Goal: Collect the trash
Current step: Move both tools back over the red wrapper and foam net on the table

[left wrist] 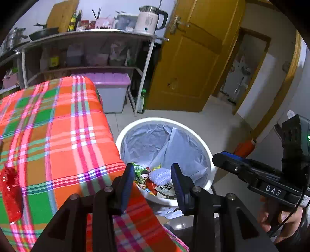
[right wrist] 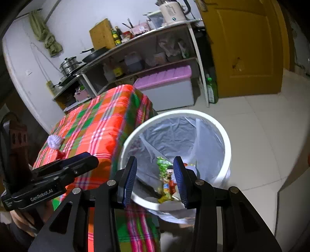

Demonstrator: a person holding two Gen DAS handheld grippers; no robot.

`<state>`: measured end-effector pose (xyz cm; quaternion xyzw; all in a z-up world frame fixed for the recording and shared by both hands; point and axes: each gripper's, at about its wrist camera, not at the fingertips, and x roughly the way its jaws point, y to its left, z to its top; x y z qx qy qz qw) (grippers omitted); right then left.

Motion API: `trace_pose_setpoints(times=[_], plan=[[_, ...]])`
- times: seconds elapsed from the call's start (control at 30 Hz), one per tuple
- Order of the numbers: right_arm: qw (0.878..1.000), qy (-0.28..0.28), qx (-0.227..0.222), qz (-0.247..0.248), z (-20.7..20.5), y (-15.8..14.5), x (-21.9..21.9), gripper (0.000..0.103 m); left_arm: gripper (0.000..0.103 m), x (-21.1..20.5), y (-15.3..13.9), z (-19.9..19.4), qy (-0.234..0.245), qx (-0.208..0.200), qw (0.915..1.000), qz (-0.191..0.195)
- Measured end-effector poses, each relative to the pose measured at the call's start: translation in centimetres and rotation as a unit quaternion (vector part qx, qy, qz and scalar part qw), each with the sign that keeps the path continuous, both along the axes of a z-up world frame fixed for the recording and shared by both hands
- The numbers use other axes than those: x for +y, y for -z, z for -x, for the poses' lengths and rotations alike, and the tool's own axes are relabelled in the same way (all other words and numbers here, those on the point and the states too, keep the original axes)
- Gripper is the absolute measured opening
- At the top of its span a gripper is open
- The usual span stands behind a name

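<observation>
A white trash bin (left wrist: 201,139) with a pale liner stands on the floor beside the plaid-covered table (left wrist: 58,126); it also shows in the right wrist view (right wrist: 222,131). Snack wrappers (left wrist: 143,174) and a white foam net (left wrist: 160,175) lie in it. My left gripper (left wrist: 153,182) is open and empty over the bin's near rim. My right gripper (right wrist: 155,176) is open and empty above the bin, over the wrappers (right wrist: 164,174). A red wrapper (left wrist: 10,192) lies on the table at left. A white foam net (right wrist: 54,141) with a red piece sits on the table.
A metal shelf rack (left wrist: 87,36) with a kettle (left wrist: 149,18), pans and bottles stands behind. A purple-lidded storage box (left wrist: 112,91) sits under it. A yellow door (left wrist: 193,58) is at right. A green bottle (right wrist: 211,89) stands on the tiled floor.
</observation>
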<state>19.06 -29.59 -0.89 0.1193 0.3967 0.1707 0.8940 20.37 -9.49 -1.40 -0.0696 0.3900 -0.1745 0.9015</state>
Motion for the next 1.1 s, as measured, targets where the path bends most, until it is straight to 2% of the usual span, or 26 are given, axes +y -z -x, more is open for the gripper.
trace_pose_setpoints(times=[0.5,1.1], plan=[[0.998,-0.034,-0.053,0.017,3.9,-4.6,4.0,0.040,0.039,4.3,-3.6,4.9,-0.031,-0.048,0.9983,0.009],[0.993,-0.089,-0.080,0.021,6.1,-6.1,8.6,0.040,0.039,8.8,-4.3,8.7,-0.078,-0.061,0.9951,0.007]])
